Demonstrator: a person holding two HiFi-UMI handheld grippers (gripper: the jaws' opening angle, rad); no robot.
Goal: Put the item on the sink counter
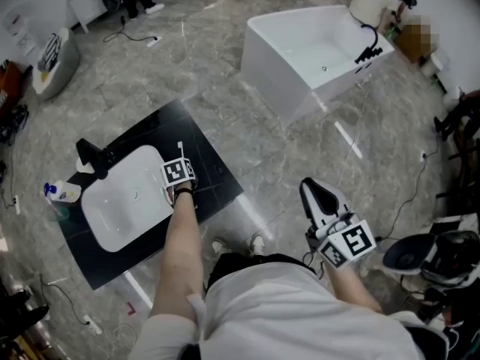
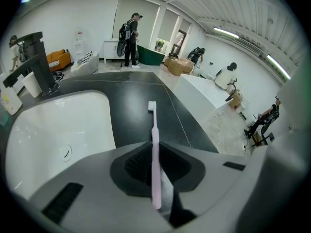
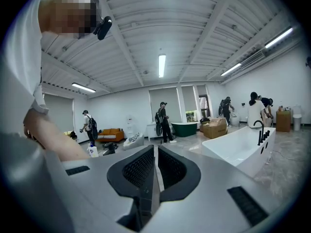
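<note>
Left tongs (image 2: 153,143): pinching a pink toothbrush (image 2: 155,159) by its handle, jaws pressing together on it, with the bristle end sticking out ahead.
Toothbrush position: lying along the line of the jaws, its head reaching out over the black tabletop (image 2: 131,106) and just beside the right rim of the white basin (image 2: 58,130). I cannot tell whether it is touching the surface.
Right tongs (image 3: 155,149): sitting closed with nothing between them, well apart from the tabletop and pointing out into the room.
Step in hand: probably lowering the brush to let it go on the dark surface (the release looks not yet done).
Risk, rolling: the slim round handle is likely wanting to roll, and with the basin rim so near, a release here could be sending it down into the bowl.
Risk, dropping: letting go from any height could be bouncing it toward the tabletop's outer edge and onto the floor.
Risk, snagging: opening unevenly could be dragging the brush sideways with one jaw.
</note>
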